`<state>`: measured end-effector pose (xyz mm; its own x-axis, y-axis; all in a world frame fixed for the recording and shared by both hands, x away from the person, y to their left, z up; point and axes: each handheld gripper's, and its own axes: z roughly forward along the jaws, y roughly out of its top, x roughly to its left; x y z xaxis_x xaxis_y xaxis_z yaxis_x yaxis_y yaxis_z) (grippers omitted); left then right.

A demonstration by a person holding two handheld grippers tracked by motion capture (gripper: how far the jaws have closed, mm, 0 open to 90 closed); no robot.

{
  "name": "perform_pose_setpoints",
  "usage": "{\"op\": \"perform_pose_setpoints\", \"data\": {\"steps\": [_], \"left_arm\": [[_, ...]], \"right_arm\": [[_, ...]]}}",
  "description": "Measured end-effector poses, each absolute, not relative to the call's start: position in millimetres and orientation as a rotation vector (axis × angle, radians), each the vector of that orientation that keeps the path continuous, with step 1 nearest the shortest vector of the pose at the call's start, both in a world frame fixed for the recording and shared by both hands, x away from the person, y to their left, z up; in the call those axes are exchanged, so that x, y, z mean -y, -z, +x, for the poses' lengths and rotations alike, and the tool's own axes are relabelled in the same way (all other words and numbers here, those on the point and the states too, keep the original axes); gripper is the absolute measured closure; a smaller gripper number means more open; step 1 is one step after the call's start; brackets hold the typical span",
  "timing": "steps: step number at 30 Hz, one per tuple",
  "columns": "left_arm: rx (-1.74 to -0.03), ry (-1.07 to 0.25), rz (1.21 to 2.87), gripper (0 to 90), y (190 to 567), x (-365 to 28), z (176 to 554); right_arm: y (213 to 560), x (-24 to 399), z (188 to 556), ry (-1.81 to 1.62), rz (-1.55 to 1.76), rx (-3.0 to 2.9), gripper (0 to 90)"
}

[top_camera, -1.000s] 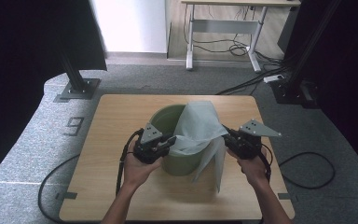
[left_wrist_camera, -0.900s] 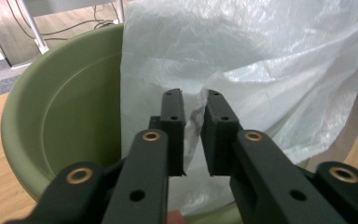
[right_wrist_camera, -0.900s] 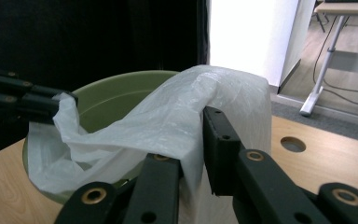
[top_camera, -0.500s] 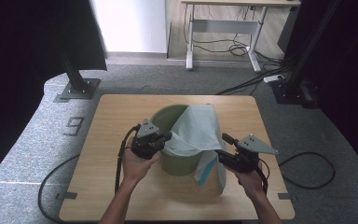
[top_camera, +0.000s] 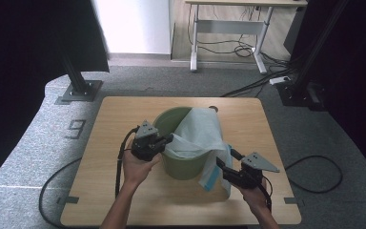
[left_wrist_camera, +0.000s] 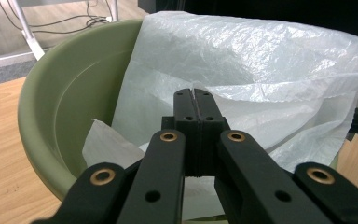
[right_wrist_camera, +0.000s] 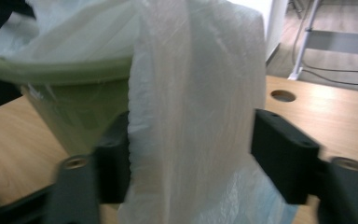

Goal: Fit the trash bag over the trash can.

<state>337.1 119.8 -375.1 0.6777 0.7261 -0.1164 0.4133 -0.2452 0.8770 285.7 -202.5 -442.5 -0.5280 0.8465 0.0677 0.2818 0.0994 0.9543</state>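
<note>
Left claw (left_wrist_camera: 196, 100) pinches the thin, slippery bag (top_camera: 198, 136) at the bin's (top_camera: 181, 164) near-left rim; right claw (top_camera: 229, 163) gapes around the loose hanging flap — grab that edge.

bin base (right_wrist_camera: 70, 121) behind hanging bag (right_wrist_camera: 191, 116)

We note a round pale-green plastic bin (top_camera: 183, 164) standing upright near the middle of the light wooden worktop (top_camera: 105, 119), its mouth open to the top. A thin, crinkled, translucent white plastic bag (top_camera: 198, 133) is draped over its near right rim: part sits inside the bin, part hangs down the outer wall to the worktop. The hanging tail (right_wrist_camera: 191, 140) shows a pale blue patch near its lower end. Inside the bin (left_wrist_camera: 65, 107) the bag (left_wrist_camera: 261, 79) lies in loose folds against the far wall.
</note>
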Motion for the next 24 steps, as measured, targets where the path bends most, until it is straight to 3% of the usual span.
{"op": "perform_pose_setpoints", "data": {"steps": [6, 19, 22, 24], "left_arm": [[-0.902, -0.383, 1.876, 89.7, 374.6, -121.2, 339.3], [-0.889, -0.368, 1.905, 88.9, 364.5, -114.4, 356.3], [-0.902, -0.336, 1.911, 84.0, 367.6, -115.9, 359.5], [-0.900, -0.303, 1.918, 73.7, 369.0, -118.8, 359.4]], "right_arm": [[447.4, 203.5, 289.7, -1.386, 1.107, -1.876, 86.9], [385.4, 215.2, 276.3, -1.418, 0.955, -1.761, 88.7], [377.3, 208.2, 278.1, -1.417, 0.928, -1.777, 88.6], [374.0, 200.8, 280.1, -1.402, 0.904, -1.796, 88.6]]}}
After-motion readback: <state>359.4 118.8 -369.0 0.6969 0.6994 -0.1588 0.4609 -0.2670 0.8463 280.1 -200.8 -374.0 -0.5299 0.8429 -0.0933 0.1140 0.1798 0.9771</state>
